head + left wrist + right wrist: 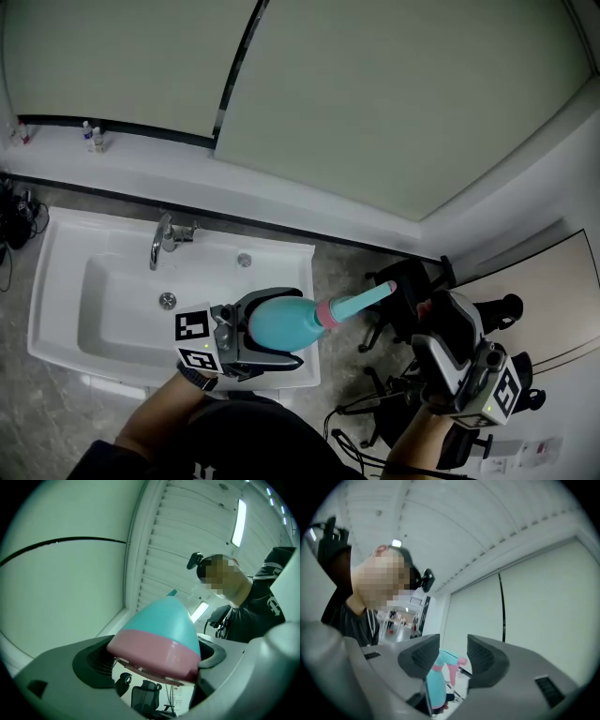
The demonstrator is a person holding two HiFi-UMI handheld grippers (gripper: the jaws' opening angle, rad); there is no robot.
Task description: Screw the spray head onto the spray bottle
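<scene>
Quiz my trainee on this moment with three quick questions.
1. True or false: the right gripper holds the spray bottle.
2. Its collar, below the spray head, is: A pink, B yellow, C black.
3. Name the white fixture seen just past the left gripper in the head view.
Key: 1 false, the left gripper holds it; 2 A; 3 the sink.

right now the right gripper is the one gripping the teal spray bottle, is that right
No, the left gripper holds it. The left gripper view shows its jaws closed on the teal spray bottle, and the head view shows it at the person's left. The right gripper stands apart from it, jaws open.
</scene>
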